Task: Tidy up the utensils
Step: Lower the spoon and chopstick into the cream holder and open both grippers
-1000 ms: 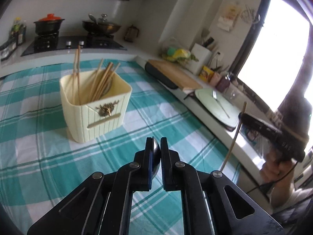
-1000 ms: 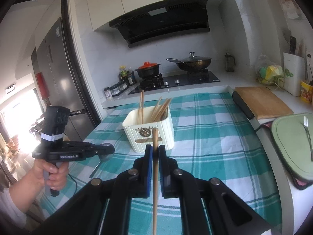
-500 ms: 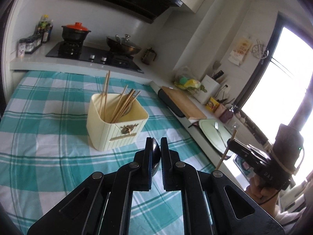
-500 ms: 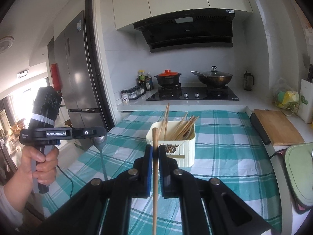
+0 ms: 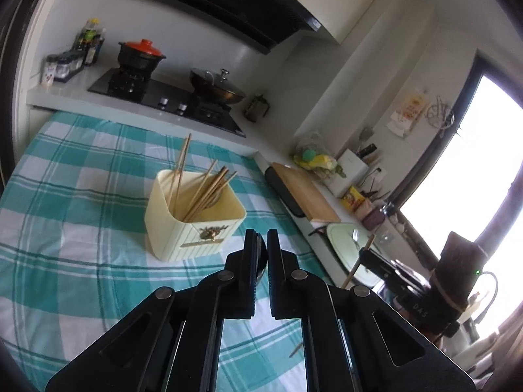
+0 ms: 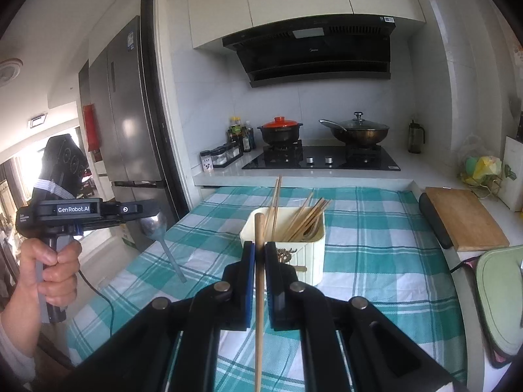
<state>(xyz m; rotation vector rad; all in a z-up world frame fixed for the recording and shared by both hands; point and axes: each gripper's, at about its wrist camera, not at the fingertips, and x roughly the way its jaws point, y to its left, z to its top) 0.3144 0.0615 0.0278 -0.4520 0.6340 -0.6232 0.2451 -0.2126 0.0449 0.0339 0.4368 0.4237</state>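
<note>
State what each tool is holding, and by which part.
Left tool: a metal spoon, gripped at the bowl, handle hanging down. Right tool: one wooden chopstick, clamped near its upper end.

The counter (image 6: 376, 228) wore a woven cotton-looking cloth (image 5: 81, 228), matt, checked teal and white. On it stood a cream plastic holder (image 5: 183, 228), ribbed and faintly glossy, full of bare wooden chopsticks (image 5: 202, 189). The left gripper (image 5: 260, 248) looked like matt black plastic with shiny metal rivets, its jaws pinching a polished steel spoon (image 6: 155, 225). The right gripper (image 6: 260, 254) pinched one smooth wooden chopstick (image 6: 259, 294).
</note>
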